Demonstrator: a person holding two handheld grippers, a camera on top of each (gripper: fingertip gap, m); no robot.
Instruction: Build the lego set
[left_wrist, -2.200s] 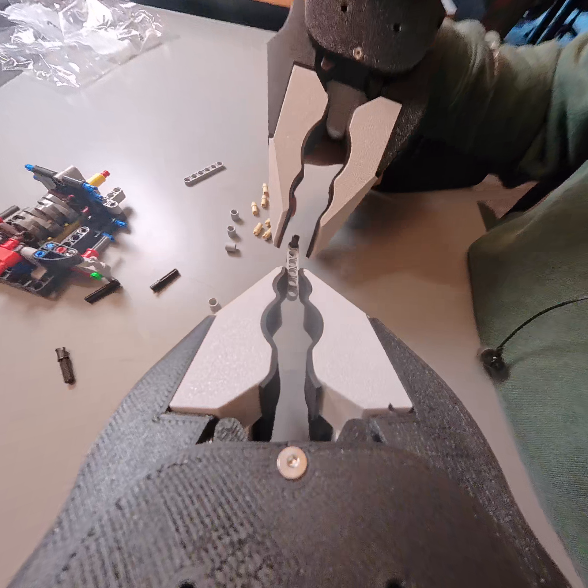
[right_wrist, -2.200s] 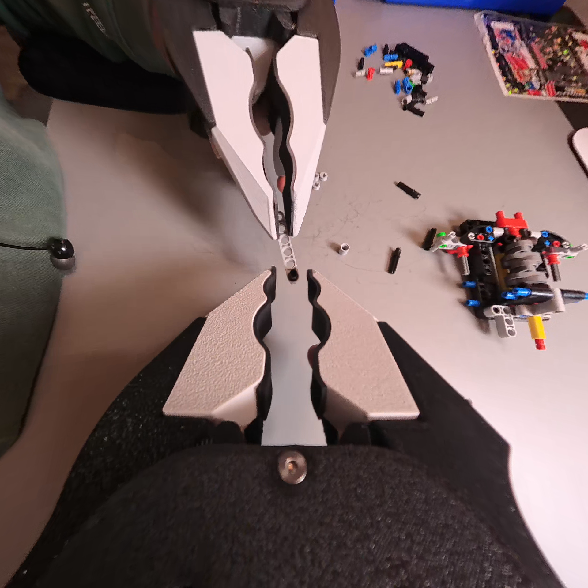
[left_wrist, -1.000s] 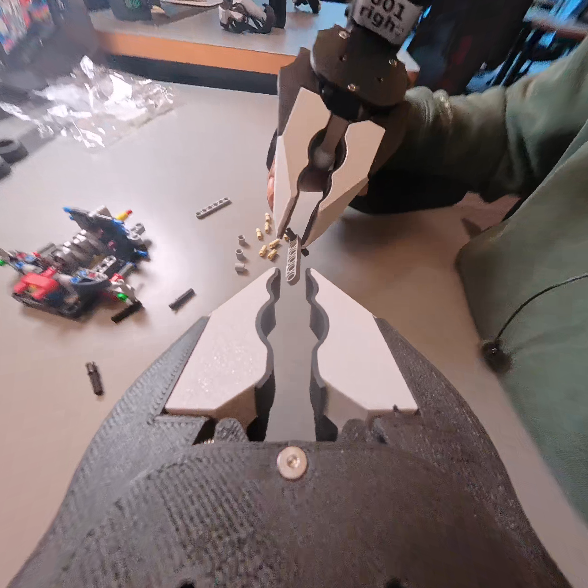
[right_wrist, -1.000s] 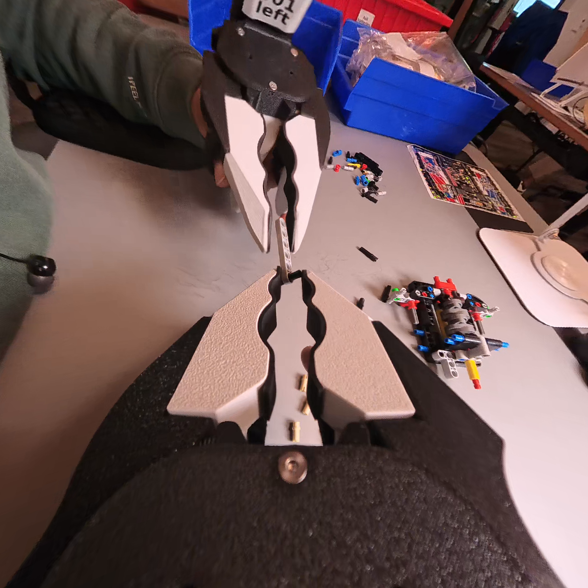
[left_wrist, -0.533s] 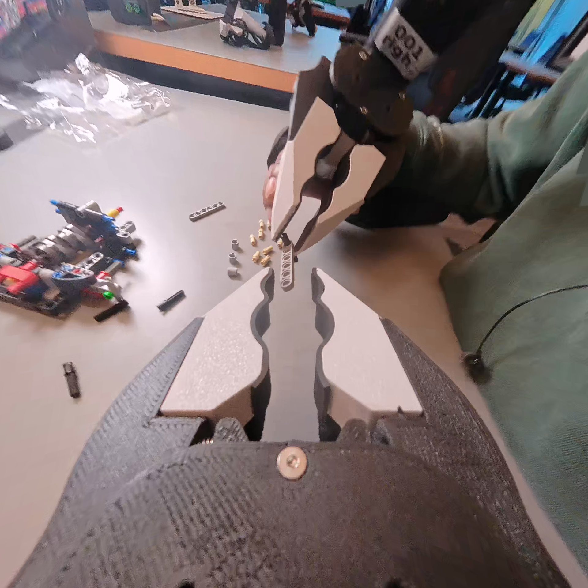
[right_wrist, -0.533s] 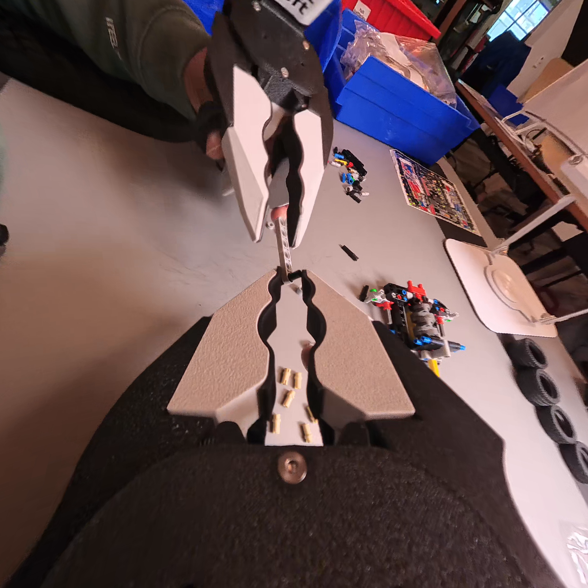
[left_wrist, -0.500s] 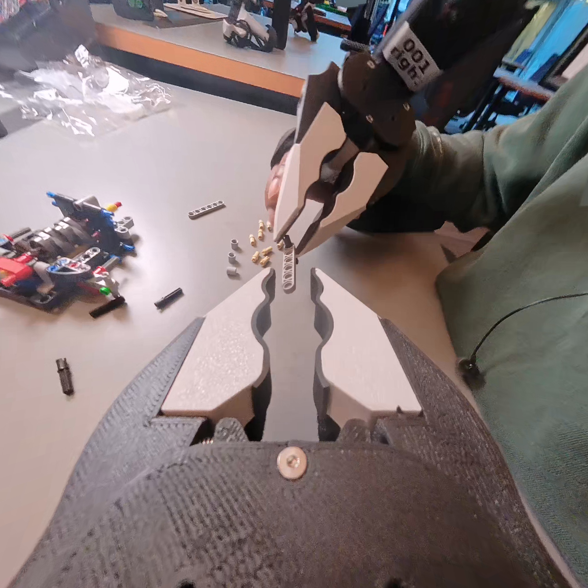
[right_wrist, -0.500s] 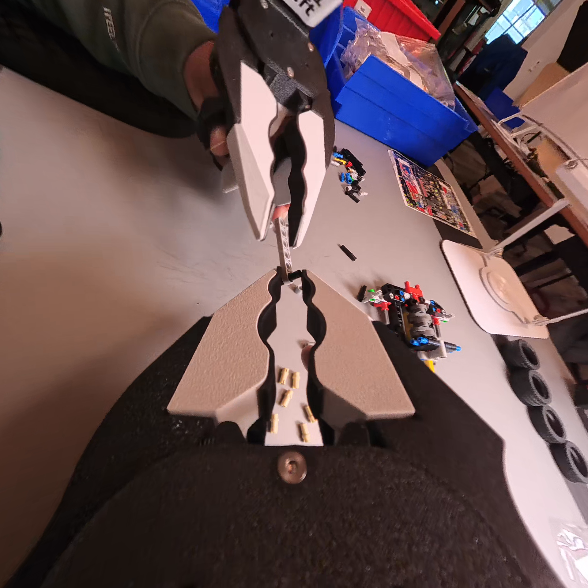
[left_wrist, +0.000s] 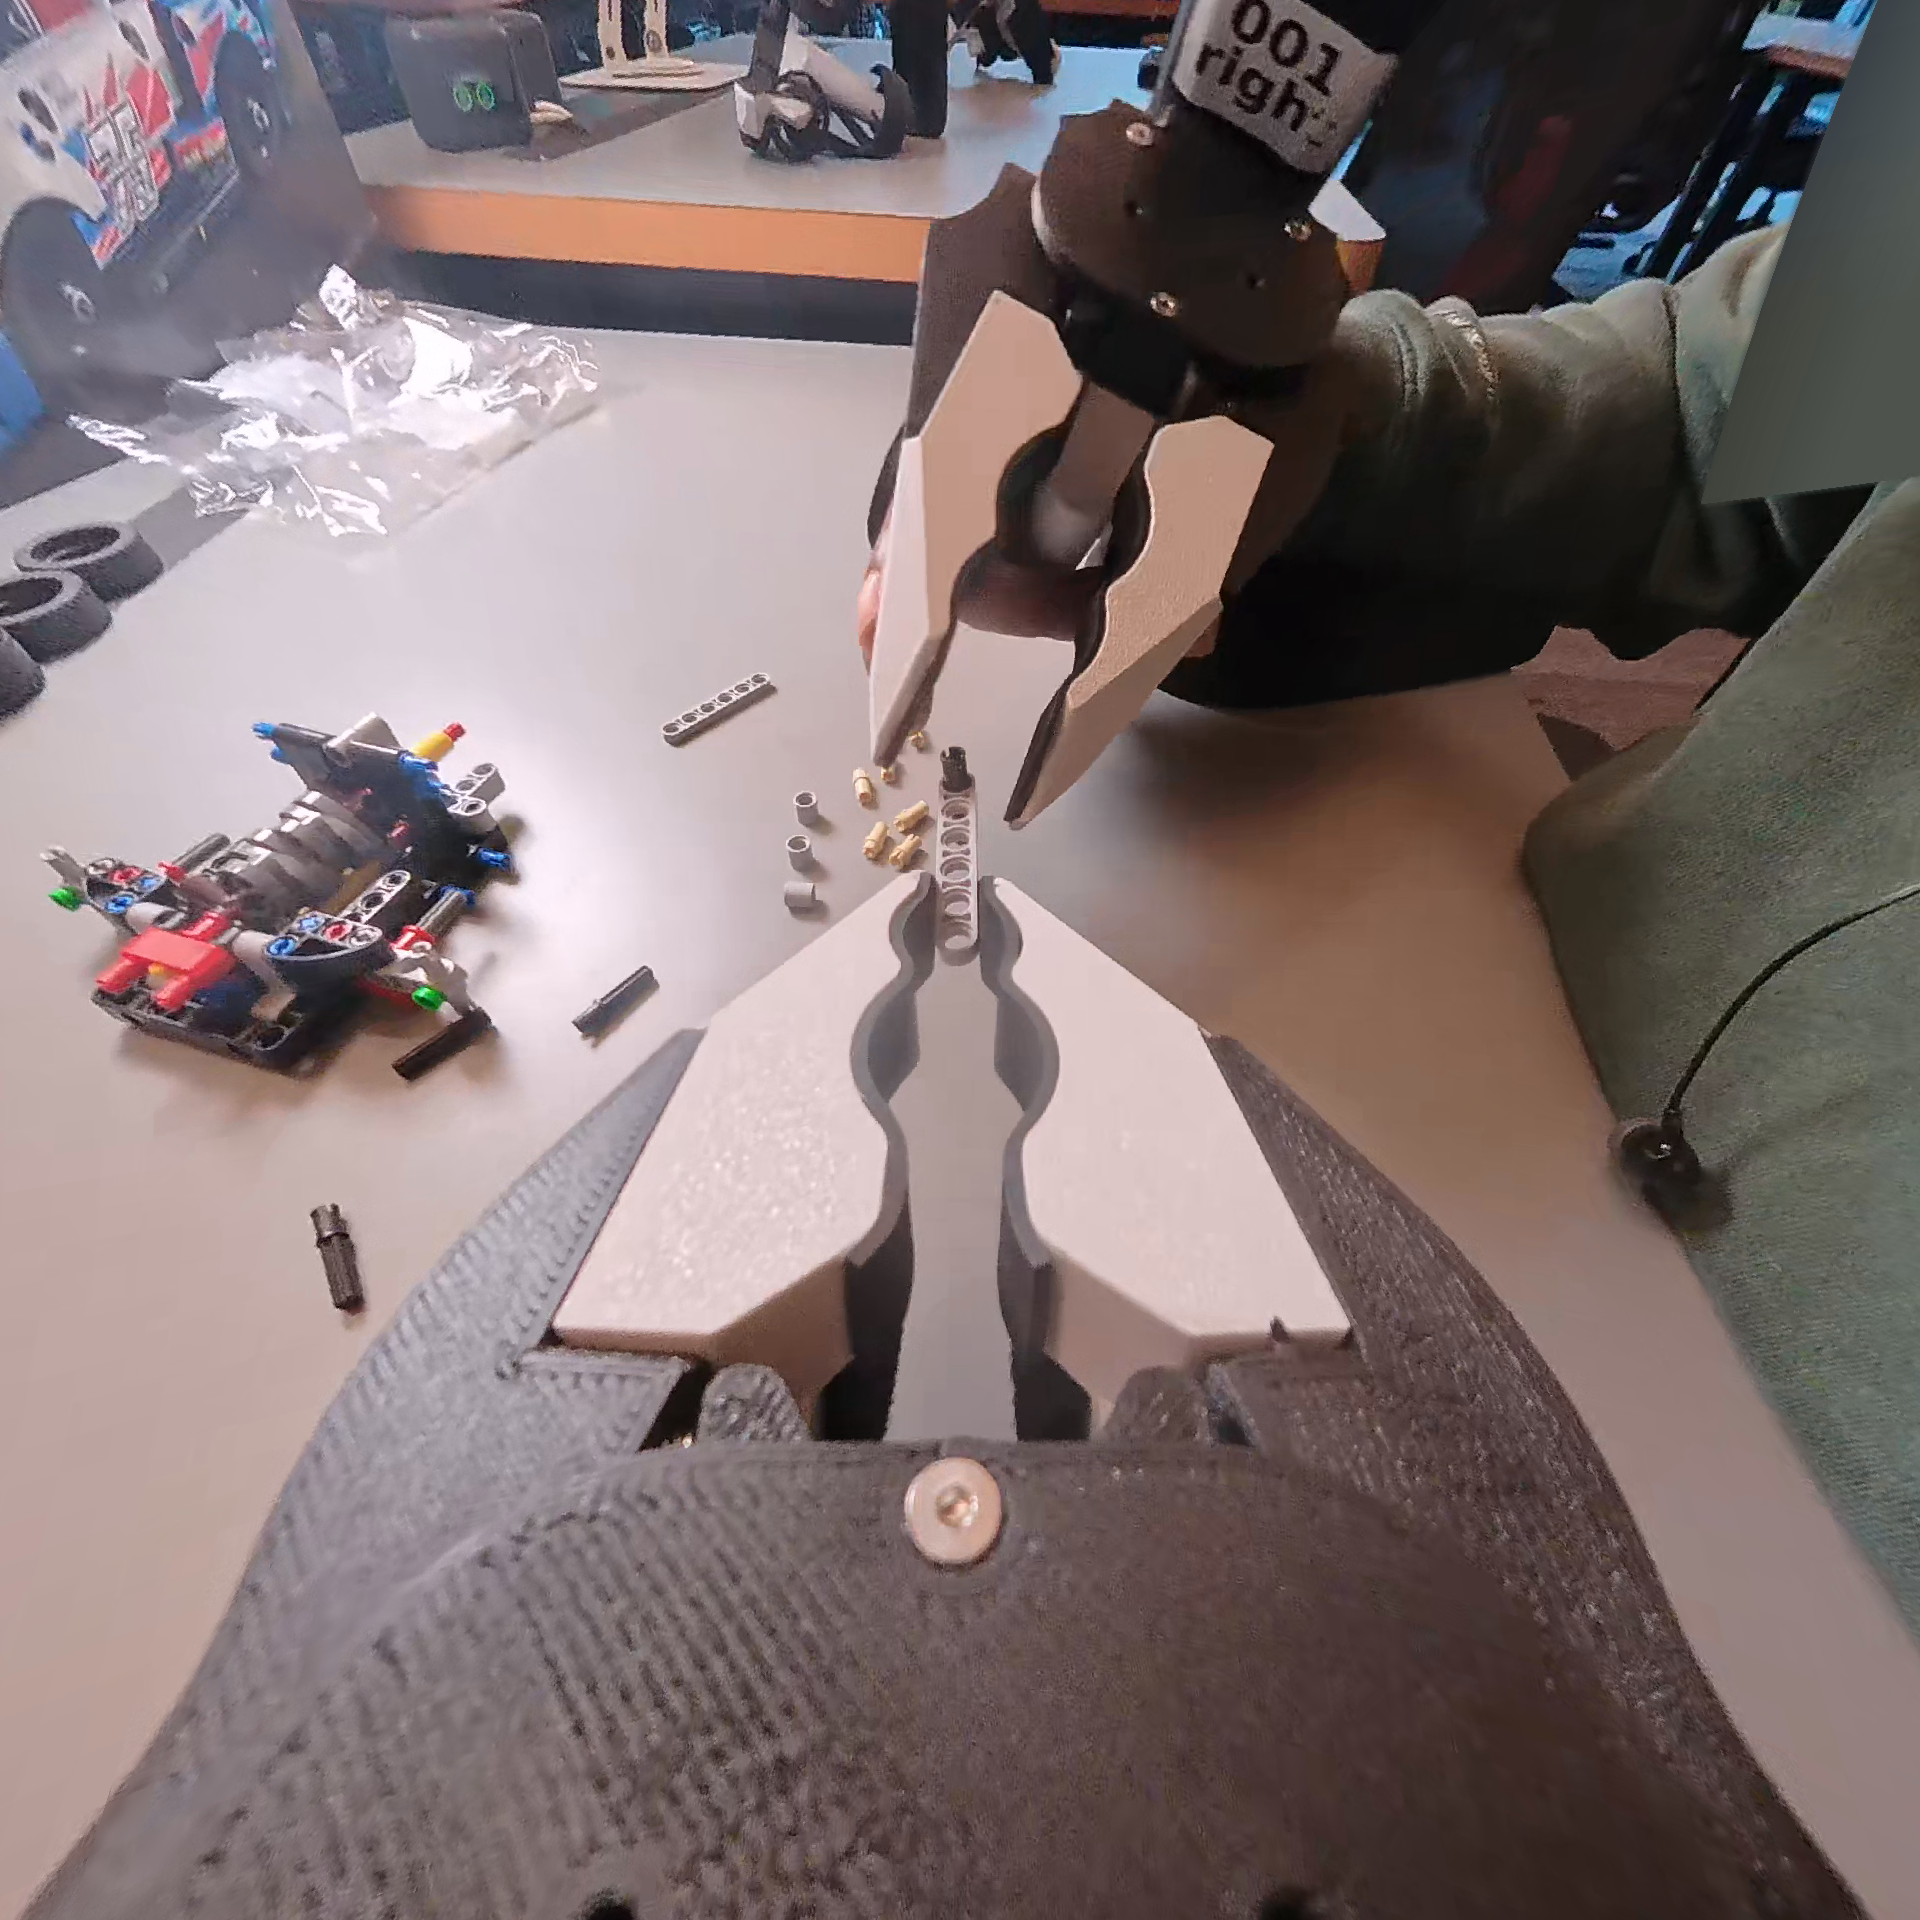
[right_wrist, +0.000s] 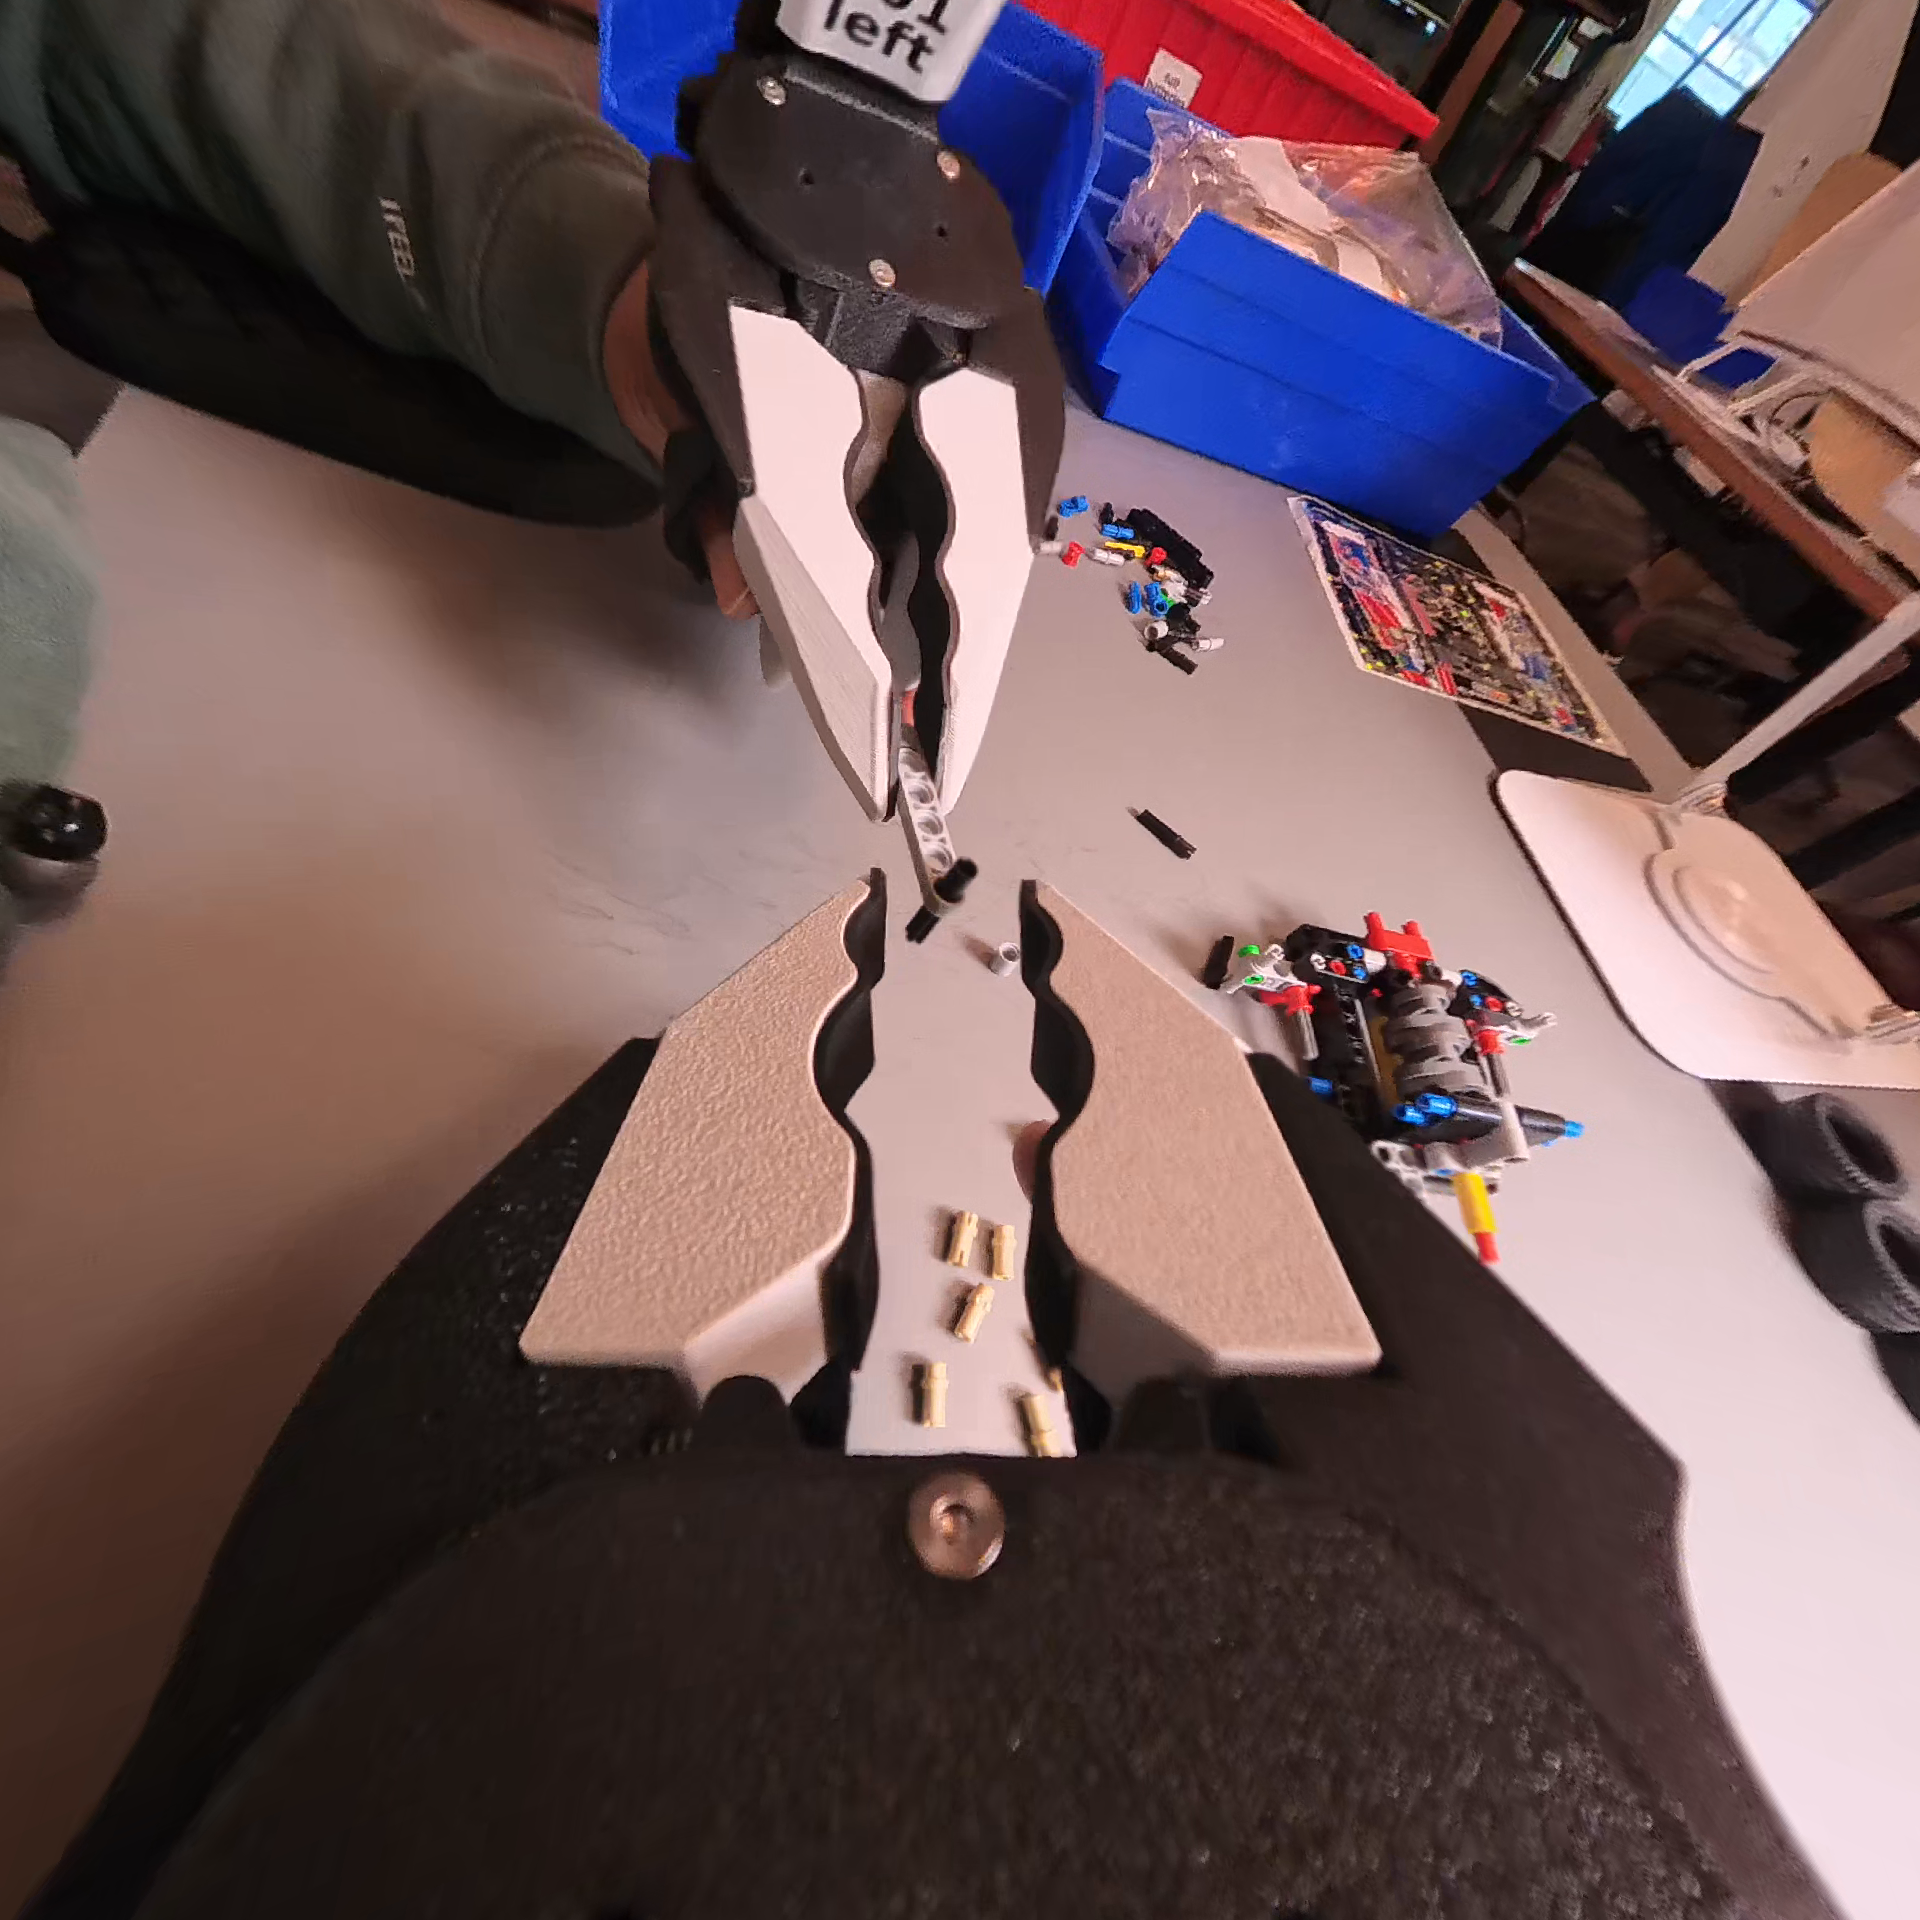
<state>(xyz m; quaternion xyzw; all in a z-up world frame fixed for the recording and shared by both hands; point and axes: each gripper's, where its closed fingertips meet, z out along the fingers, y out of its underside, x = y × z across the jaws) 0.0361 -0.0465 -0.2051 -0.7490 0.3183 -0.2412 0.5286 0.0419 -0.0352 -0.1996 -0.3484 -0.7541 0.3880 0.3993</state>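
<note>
My left gripper (left_wrist: 958, 885) is shut on one end of a light grey beam with holes (left_wrist: 956, 842) and holds it above the table. A black pin (left_wrist: 952, 764) sits in the beam's far end hole. My right gripper (right_wrist: 951, 888) is open, its fingertips on either side of the pin (right_wrist: 940, 899) without touching it. In the right wrist view the left gripper (right_wrist: 920, 790) pinches the beam (right_wrist: 928, 831) from above. The partly built model (left_wrist: 291, 904) lies on the table to the left; it also shows in the right wrist view (right_wrist: 1392, 1029).
Tan pins (left_wrist: 894, 821), grey bushings (left_wrist: 802, 852), a second grey beam (left_wrist: 720, 707) and loose black pins (left_wrist: 613, 1000) lie on the table. Tyres (left_wrist: 62, 582), a plastic bag (left_wrist: 343, 416), a parts pile (right_wrist: 1143, 582), a booklet (right_wrist: 1444, 623), blue bins (right_wrist: 1299, 353) and a white lamp base (right_wrist: 1714, 935) stand around. Left and right tips are no more than a few centimetres apart. The partly built model (left_wrist: 291, 904) is about 15 cm from both grippers' fingertips. Look for it in the right wrist view (right_wrist: 1385, 993) too.
My right gripper was shut on the black pin at the beam's end; it has opened and let go. The pin stays in the beam, which the left gripper still holds.
</note>
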